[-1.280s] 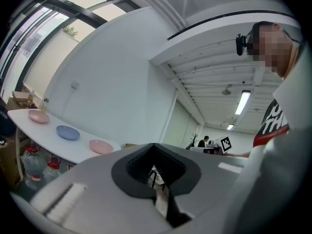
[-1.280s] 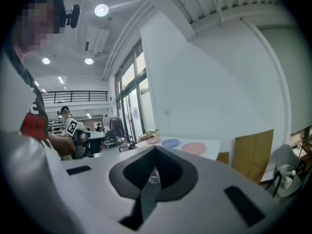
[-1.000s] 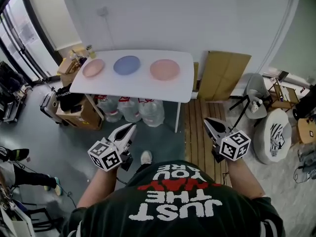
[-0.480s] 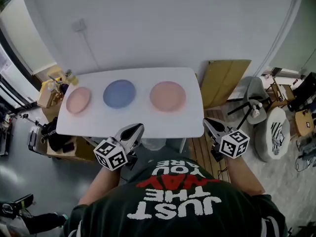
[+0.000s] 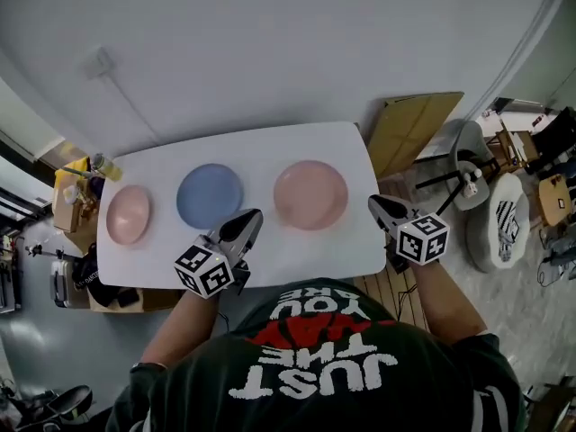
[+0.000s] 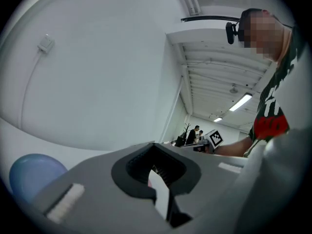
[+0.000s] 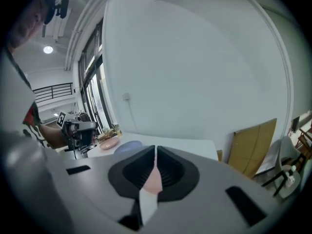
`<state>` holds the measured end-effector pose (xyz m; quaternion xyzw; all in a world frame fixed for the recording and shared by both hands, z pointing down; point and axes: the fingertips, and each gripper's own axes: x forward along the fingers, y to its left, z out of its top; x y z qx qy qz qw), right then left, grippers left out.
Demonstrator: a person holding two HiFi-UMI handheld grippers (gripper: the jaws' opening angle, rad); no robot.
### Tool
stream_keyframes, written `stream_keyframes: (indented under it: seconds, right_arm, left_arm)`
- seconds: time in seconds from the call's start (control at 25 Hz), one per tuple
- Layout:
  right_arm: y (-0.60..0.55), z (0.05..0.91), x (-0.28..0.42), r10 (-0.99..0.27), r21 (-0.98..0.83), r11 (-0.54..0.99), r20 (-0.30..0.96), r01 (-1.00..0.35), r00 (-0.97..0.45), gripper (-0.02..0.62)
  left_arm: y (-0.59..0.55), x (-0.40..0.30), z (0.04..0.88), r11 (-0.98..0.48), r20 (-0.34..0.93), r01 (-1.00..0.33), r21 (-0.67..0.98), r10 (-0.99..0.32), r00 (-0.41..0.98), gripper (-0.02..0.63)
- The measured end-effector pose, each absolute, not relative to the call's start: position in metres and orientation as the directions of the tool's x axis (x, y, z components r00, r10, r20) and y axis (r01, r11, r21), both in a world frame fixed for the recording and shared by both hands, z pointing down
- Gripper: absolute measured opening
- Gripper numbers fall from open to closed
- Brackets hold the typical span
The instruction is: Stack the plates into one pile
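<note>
3 plates sit in a row on the white counter (image 5: 306, 255), none of them stacked: a small pink plate (image 5: 129, 215) at the left end, a blue plate (image 5: 210, 196) in the middle, and a bigger pink plate (image 5: 310, 194) to the right, each one clear of its neighbour. The left gripper (image 5: 249, 217) hangs over the near side of the counter, its tip pointing into the gap between the blue plate and the bigger pink plate, closest to the blue one's near rim. Its own view shows the jaws pressed together with nothing between them, the blue plate peeking in at the lower left. The right gripper (image 5: 375, 203) sits at the counter's right end, its tip near the rim of the bigger pink plate but not touching it. Its jaws are fully closed too and hold nothing, with only a sliver of pink visible through the slit below the tips. A sheet of cardboard (image 5: 414, 124) leans against the wall just past the counter's right end.
</note>
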<state>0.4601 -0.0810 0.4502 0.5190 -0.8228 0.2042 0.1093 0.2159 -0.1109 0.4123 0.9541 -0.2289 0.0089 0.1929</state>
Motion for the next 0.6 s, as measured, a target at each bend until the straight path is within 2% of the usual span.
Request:
stream_keyframes:
  seconds: [0.32,0.6]
  right_arm:
    - [-0.14,0.503,0.491,-0.714,-0.307,0.441,0.45,-0.844,-0.537,-0.002]
    - [-0.183,0.594,0.501,-0.598,-0.475,0.251,0.609,-0.844,-0.521,0.004]
  left_arm:
    - [-0.13,0.26,0.432,-0.765,0.154,-0.541,0.35,-0.523,0.838,0.0]
    - [-0.141,0.267,0.452,-0.765,0.192,-0.528,0.369,-0.493,0.849,0.0]
